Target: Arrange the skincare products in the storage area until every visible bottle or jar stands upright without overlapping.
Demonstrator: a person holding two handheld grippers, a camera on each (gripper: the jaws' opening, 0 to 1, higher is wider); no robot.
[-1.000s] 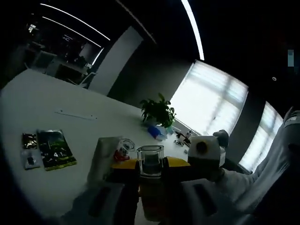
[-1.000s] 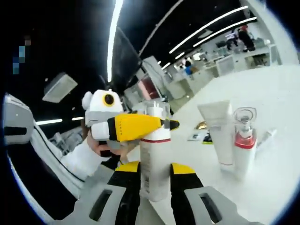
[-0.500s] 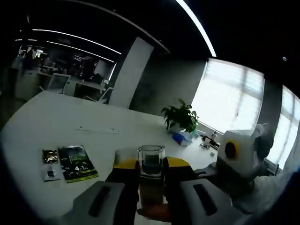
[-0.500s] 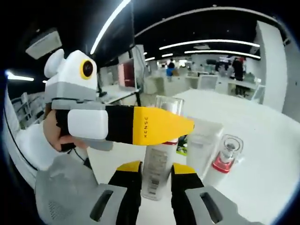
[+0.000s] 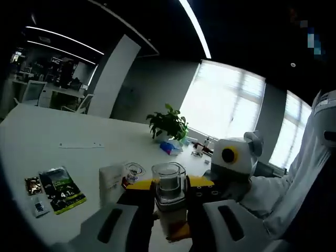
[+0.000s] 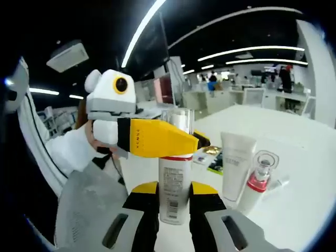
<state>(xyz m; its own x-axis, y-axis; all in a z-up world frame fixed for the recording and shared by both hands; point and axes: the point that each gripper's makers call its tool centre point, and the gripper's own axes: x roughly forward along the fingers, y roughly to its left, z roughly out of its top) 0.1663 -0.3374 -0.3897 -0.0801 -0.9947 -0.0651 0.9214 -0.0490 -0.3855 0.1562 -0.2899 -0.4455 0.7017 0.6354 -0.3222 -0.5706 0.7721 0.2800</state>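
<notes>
Both views close, opposite sides, share bottle [image 6: 173, 181].

My left hand-held gripper [image 6: 197, 139] drawn back from the bottle [image 6: 174, 181], its yellow jaw now crossing only the cap, tube [image 6: 234, 165] unblocked

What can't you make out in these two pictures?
- Bottle label, right gripper view: print too small.
- Bottle base, left gripper view: hidden between the left hand-held gripper jaws.
- Tube bottom, left gripper view: behind the jaw.
- Packets, left gripper view: wording unreadable.
</notes>
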